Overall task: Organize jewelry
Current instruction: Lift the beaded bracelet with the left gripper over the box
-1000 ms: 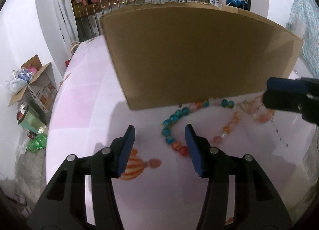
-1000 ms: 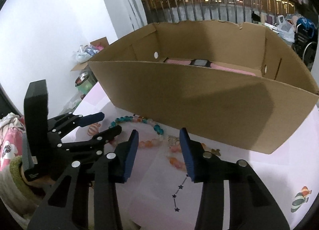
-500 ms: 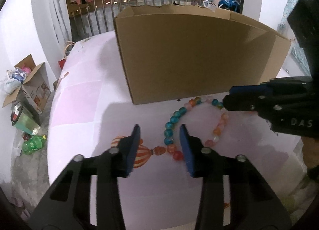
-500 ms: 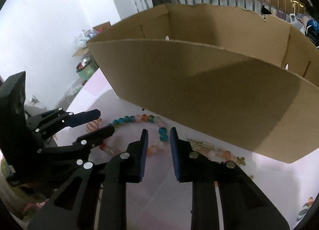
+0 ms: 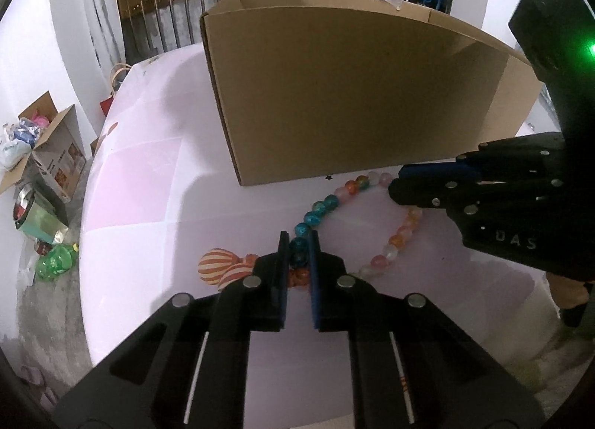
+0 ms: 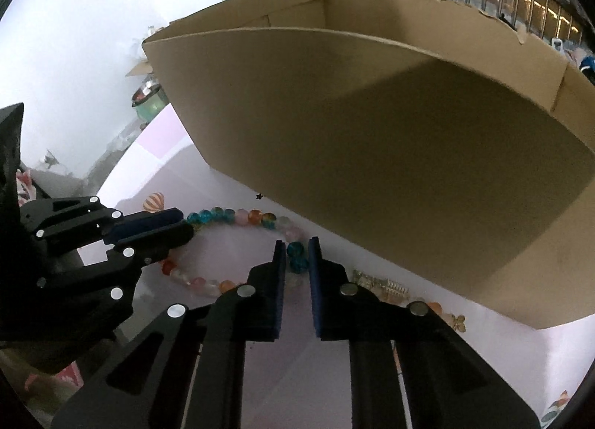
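Note:
A bracelet of teal, orange and pink beads (image 5: 394, 243) (image 6: 241, 215) lies in a loop on the pink table (image 5: 130, 187), just in front of a large open cardboard box (image 5: 353, 94) (image 6: 372, 131). My left gripper (image 5: 299, 243) (image 6: 186, 224) is closing on the loop's left side, with teal beads pinched between its blue pads. My right gripper (image 6: 297, 254) (image 5: 396, 183) is closing on the loop's side nearest the box, and its pads touch two teal beads. Both point steeply down at the table.
A gold clip (image 6: 379, 282), a small flower charm (image 6: 457, 319) and more orange beads (image 6: 433, 306) lie along the box's foot at right. A balloon print (image 5: 215, 265) marks the cloth. A cardboard carton (image 5: 48, 154) and a green bottle (image 5: 55, 261) sit on the floor at left.
Both grippers narrowed from wide open to pinching the bracelet's beads. The right gripper came down and in toward the loop. The left one stayed nearly in place.

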The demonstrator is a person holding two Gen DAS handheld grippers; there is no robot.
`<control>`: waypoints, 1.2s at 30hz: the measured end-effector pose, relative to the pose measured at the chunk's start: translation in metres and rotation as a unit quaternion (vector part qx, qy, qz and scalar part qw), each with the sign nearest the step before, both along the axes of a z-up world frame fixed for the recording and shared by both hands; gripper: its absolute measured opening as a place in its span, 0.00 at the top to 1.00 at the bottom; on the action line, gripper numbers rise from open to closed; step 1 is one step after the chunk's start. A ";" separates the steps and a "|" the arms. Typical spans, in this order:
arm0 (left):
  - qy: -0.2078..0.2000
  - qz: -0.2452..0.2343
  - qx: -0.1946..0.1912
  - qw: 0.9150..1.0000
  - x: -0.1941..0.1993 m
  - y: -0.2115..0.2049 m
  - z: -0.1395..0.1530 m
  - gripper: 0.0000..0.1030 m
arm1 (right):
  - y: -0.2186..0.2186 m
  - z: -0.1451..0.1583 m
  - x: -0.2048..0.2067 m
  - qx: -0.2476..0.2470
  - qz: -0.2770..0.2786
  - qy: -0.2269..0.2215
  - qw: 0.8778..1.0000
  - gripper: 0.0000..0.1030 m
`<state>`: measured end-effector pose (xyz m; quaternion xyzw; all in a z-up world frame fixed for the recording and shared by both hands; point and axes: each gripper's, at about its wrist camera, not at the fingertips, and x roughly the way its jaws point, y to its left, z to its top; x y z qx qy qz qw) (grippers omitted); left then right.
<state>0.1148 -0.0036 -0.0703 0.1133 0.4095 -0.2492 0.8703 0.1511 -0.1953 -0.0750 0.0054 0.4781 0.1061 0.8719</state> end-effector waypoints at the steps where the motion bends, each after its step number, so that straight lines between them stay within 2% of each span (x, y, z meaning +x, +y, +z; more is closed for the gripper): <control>1: -0.001 0.000 -0.001 1.000 -0.001 0.000 0.000 0.92 | 0.000 0.000 0.000 0.001 0.000 -0.001 1.000 0.90; 8: -0.015 0.002 -0.016 1.000 -0.009 0.003 0.011 0.92 | -0.005 0.012 -0.009 0.012 -0.005 -0.022 1.000 0.90; 19: -0.043 0.009 -0.044 0.998 -0.031 0.008 0.046 0.92 | -0.011 0.046 -0.039 0.029 -0.004 -0.065 0.997 0.90; 26: -0.080 0.004 -0.082 0.993 -0.048 0.014 0.091 0.92 | -0.005 0.074 -0.052 0.039 0.001 -0.108 0.993 0.90; 30: -0.117 -0.011 -0.105 0.987 -0.050 0.010 0.126 0.92 | -0.012 0.106 -0.056 0.051 0.007 -0.149 0.987 0.90; 32: -0.137 -0.022 -0.119 0.983 -0.044 0.007 0.147 0.92 | -0.017 0.123 -0.053 0.055 0.007 -0.172 0.984 0.90; 36: -0.143 -0.037 -0.132 0.980 -0.017 -0.008 0.173 0.92 | -0.026 0.152 -0.035 0.059 0.007 -0.205 0.977 0.90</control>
